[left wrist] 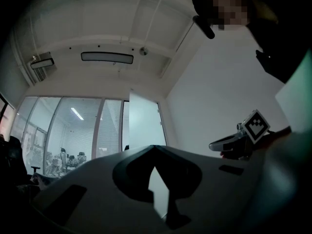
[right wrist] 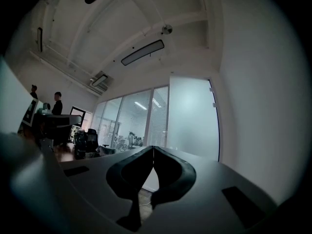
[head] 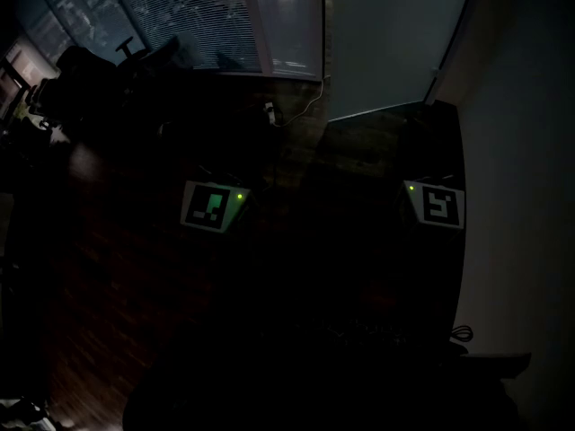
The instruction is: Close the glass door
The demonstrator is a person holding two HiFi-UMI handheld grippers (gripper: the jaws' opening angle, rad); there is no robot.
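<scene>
the left claw [left wrist: 155, 147] and right claw [right wrist: 153, 148] are sitting closed and empty, pointing toward the frosted glass door [right wrist: 192, 116]; their cubes [head: 211, 206] are showing black-and-white square markers [head: 437, 206].

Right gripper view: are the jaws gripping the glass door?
No, the right gripper is shut on nothing; the glass door stands well ahead of it.

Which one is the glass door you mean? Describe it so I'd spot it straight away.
Look to the far end of the room, where a long glass wall with blinds runs up to a plain white wall. The glass door is the tall pane in that corner. Unlike the slatted, see-through panes beside it, it is frosted, smooth and milky.
</scene>
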